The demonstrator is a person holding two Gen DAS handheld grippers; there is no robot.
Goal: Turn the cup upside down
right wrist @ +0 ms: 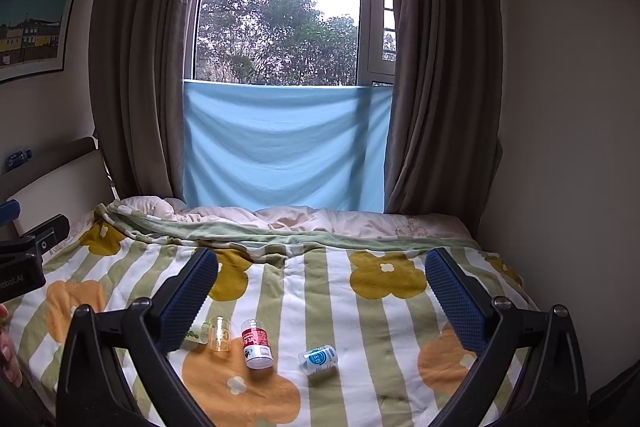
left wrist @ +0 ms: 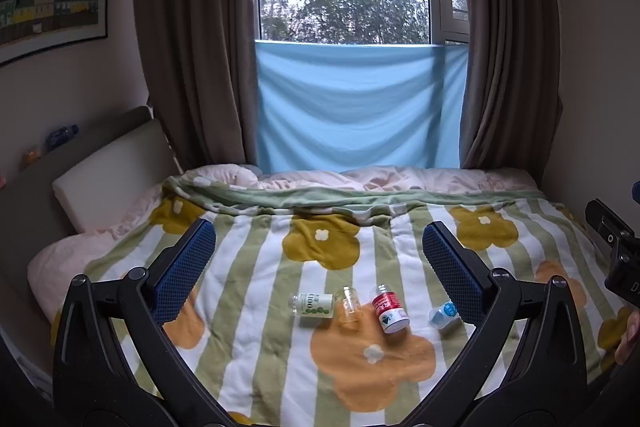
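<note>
Blue-padded left tongs (left wrist: 318, 267) are seen spread wide and empty above the flowered blanket (left wrist: 248, 291) on the bed. Beyond them the clear cup (left wrist: 349, 307) is found, seemingly standing, between a green-labelled bottle (left wrist: 313, 305) and a red-labelled bottle (left wrist: 388, 309); a small blue-labelled bottle (left wrist: 443, 313) lies further right.

From the right wrist, the right tongs (right wrist: 320, 291) are likewise shown spread, nothing pinched, with the cup (right wrist: 220, 334) low and left. The approach is judged barely begun; a descent around the cup's wall is called for next.
</note>
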